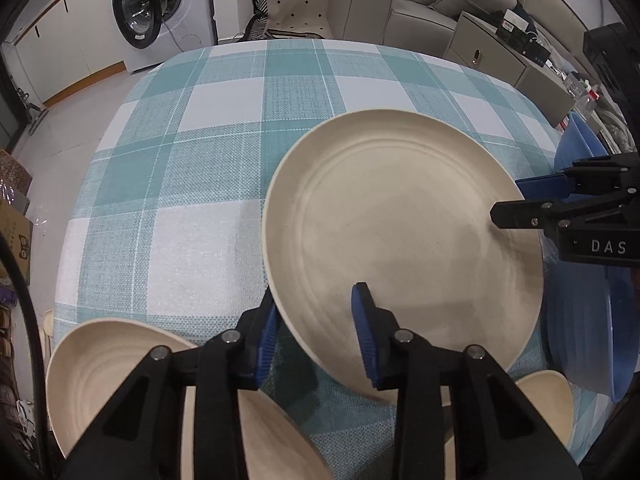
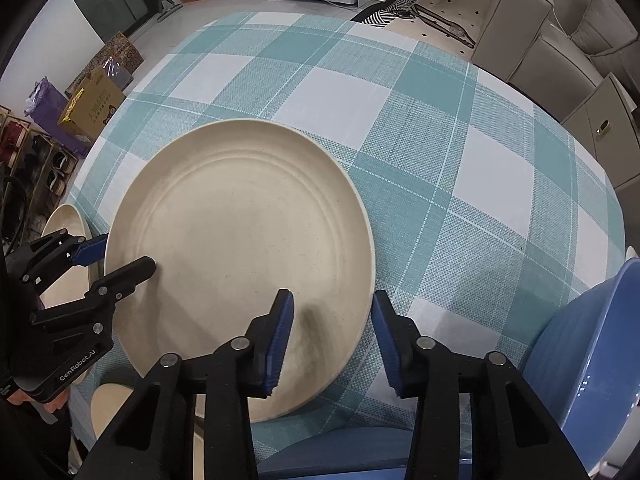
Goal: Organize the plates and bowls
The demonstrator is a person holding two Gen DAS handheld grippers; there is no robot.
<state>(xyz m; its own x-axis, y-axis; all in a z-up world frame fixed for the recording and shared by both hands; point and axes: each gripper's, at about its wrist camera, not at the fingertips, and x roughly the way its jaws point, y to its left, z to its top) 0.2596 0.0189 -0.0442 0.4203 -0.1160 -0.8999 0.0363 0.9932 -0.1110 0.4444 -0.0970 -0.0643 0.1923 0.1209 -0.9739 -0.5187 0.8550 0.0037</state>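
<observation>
Both grippers are straddling the cream plate's (image 1: 400, 232) rim on the checked cloth (image 1: 192, 152): left gripper (image 1: 320, 332) and right gripper (image 2: 332, 340) are standing part-open, pads not visibly pressing.

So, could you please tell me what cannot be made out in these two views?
- Left wrist: cream dishes at the bottom, hidden by the left gripper; count unclear.
- Either view: whether its fingers actually press the plate rim.
- Both views: blue bowl cut off by the frame edge.
</observation>
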